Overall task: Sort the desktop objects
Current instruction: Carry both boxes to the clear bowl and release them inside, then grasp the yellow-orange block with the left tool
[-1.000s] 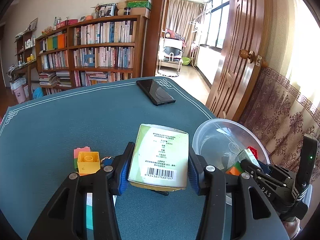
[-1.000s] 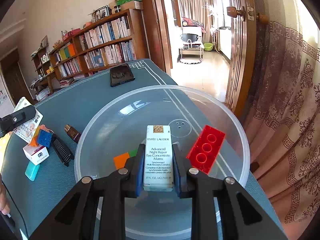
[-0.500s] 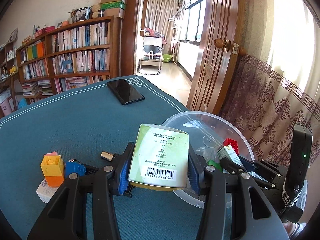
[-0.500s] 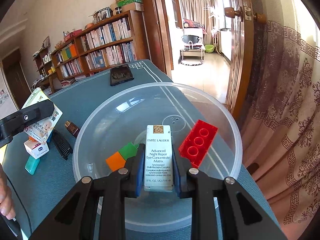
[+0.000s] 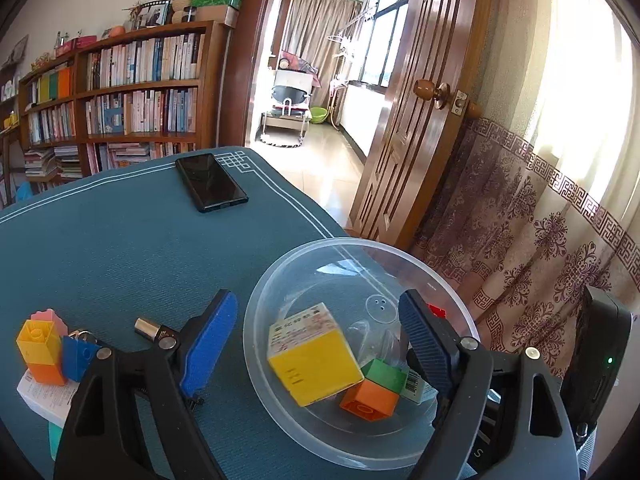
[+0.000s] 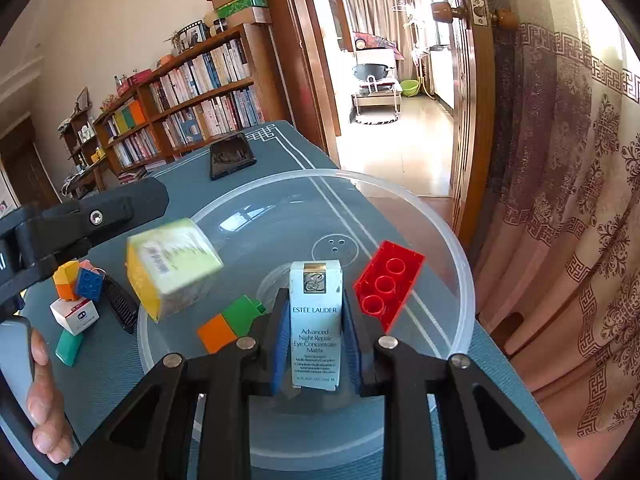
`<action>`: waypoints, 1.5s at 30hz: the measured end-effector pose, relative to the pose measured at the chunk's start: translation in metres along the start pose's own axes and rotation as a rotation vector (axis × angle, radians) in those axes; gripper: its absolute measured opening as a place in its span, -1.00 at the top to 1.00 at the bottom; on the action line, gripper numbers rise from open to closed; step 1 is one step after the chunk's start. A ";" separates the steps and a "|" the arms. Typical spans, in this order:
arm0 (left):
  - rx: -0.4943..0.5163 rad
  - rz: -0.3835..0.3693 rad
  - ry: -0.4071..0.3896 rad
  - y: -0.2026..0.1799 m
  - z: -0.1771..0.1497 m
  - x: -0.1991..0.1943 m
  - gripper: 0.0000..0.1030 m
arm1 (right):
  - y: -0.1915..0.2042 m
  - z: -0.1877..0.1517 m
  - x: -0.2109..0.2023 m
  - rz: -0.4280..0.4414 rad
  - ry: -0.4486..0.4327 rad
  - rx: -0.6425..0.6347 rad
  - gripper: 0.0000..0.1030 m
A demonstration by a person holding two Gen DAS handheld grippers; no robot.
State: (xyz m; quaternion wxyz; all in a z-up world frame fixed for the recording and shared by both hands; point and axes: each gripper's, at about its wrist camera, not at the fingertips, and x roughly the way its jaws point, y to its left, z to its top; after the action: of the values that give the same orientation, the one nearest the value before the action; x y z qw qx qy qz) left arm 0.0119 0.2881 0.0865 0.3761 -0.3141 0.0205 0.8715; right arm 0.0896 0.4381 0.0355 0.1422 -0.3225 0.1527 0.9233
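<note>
**Sorting small items into the clear bowl**

Gaping wide, the left tongs (image 5: pixel 316 340) hold nothing; their blue pads (image 5: pixel 208 340) straddle the near-left rim of the clear plastic bowl (image 5: pixel 280 280). The yellow-ended box (image 5: pixel 316 356) sits tilted between the pads, touching neither, inside the bowl's left half; in the right wrist view it appears blurred at the bowl's 9 o'clock (image 6: pixel 172 266).

The right tongs (image 6: pixel 316 340) are clamped on the white Estée Lauder carton (image 6: pixel 316 320), held upright over the bowl's near side.

Inside the bowl, a joined green-and-orange brick (image 6: pixel 232 322) lies at 10 o'clock from the carton, and a red brick (image 6: pixel 388 284) leans at 2 o'clock from it against the bowl's right wall.

On the teal worktop (image 5: pixel 120 248), at 9 o'clock from the bowl, stand a yellow-and-orange block stack (image 5: pixel 40 356) and a blue brick (image 5: pixel 80 356), both resting on a white box (image 6: pixel 74 314). A black comb (image 6: pixel 120 304) lies between that box and the bowl. A dark phone (image 5: pixel 210 188) lies well apart at the worktop's far edge, about 11 o'clock from the bowl.
</note>
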 end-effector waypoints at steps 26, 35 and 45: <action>-0.106 0.161 -0.091 0.064 0.017 -0.049 -0.67 | 0.028 0.003 -0.028 0.021 -0.090 -0.037 -0.40; -0.179 0.274 -0.107 0.111 0.020 -0.068 -0.67 | 0.045 0.001 -0.037 0.061 -0.103 -0.066 -0.56; -0.257 0.360 -0.093 0.167 0.015 -0.082 -0.67 | 0.061 -0.006 -0.037 0.093 -0.087 -0.088 -0.57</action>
State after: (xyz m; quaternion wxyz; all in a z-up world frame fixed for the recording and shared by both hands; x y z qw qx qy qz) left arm -0.0653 0.1198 0.1117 0.1719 -0.3102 -0.0521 0.9336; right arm 0.0984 0.3737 0.0668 0.0914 -0.2805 0.1204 0.9479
